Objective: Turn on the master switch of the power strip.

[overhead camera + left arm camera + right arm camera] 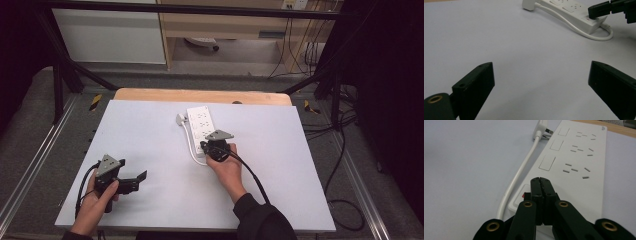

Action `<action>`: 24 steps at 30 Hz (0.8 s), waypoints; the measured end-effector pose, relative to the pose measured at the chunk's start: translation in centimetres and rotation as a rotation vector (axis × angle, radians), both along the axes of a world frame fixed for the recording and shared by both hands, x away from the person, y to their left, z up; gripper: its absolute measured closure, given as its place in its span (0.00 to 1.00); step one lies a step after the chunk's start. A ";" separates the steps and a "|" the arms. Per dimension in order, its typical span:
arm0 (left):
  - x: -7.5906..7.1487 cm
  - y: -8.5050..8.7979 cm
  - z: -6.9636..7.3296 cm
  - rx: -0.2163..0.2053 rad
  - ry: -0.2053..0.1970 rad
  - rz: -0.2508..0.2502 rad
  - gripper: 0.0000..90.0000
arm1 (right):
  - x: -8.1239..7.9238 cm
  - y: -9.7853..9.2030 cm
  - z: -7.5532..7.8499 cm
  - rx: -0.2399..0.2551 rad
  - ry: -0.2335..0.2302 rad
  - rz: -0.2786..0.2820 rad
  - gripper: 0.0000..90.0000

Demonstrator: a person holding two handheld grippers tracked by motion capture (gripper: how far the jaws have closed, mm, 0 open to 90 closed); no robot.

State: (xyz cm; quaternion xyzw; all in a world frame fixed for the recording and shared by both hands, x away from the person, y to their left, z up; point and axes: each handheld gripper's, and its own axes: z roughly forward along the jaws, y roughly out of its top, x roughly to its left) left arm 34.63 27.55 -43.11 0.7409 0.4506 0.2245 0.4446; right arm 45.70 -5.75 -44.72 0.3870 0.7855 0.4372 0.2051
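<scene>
A white power strip (201,124) lies near the middle of the grey table top, its white cable (192,146) looping along its left side to a plug (180,119) at the far end. My right gripper (204,146) is shut, jaws pressed together with nothing between them. Its tips (540,180) rest over the near end of the power strip (574,162), beside a switch with a red mark (524,194). My left gripper (142,177) stands open above bare table at the near left, its jaws wide apart and holding nothing. From there the power strip (576,15) and the right gripper (591,12) show far off.
The grey table top (150,130) ends in a wooden strip (200,95) at the far side. Black frame bars (60,75) stand around the table. Loose cables (345,200) lie on the floor at the right. Shelving (225,25) stands beyond.
</scene>
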 end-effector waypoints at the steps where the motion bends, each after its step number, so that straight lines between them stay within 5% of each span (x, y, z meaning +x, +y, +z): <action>1: 0.0 0.0 0.0 0.000 0.000 0.000 0.07 | 0.0 0.0 0.0 0.000 0.000 -0.001 1.00; 24: 0.0 -0.1 0.0 0.004 0.002 -0.003 0.07 | 0.0 0.2 0.1 -0.023 -0.003 0.001 1.00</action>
